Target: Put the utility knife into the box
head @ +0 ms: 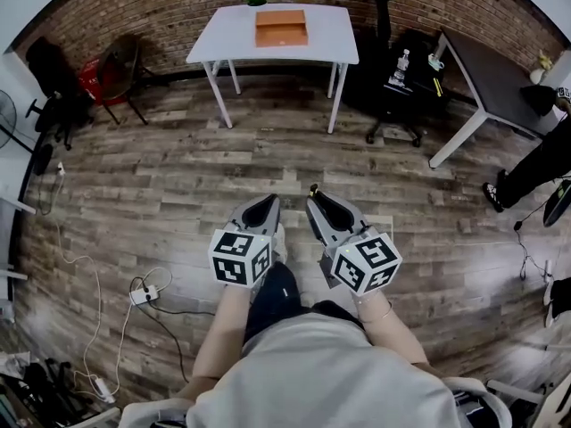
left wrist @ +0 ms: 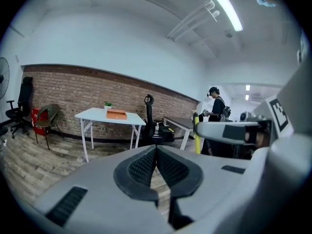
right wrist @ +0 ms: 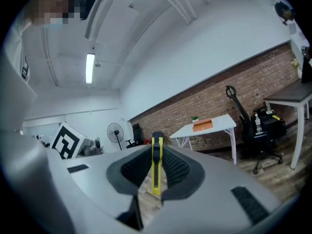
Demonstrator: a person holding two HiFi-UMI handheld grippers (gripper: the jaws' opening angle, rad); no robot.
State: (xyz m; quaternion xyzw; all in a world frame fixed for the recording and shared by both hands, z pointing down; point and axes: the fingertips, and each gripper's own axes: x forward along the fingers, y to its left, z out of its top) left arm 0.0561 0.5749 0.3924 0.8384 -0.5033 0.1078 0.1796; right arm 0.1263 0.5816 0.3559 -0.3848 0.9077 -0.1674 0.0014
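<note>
A yellow utility knife (right wrist: 156, 165) stands upright between the pads of my right gripper (right wrist: 156, 147), which is shut on it. In the left gripper view the same knife (left wrist: 196, 130) shows at the right, sticking out of the right gripper. My left gripper (left wrist: 156, 147) is shut with nothing in it. In the head view both grippers are held close to my body, the left gripper (head: 267, 201) beside the right gripper (head: 315, 193), over the wooden floor. The orange box (head: 281, 28) lies on a white table (head: 230, 41) far ahead by the brick wall.
A black office chair with a bottle on it (head: 399, 78) and a dark table (head: 486, 78) stand right of the white table. A person (head: 540, 160) stands at the far right. Chairs (head: 116, 74) sit at the left wall, and cables (head: 143, 294) lie on the floor at my left.
</note>
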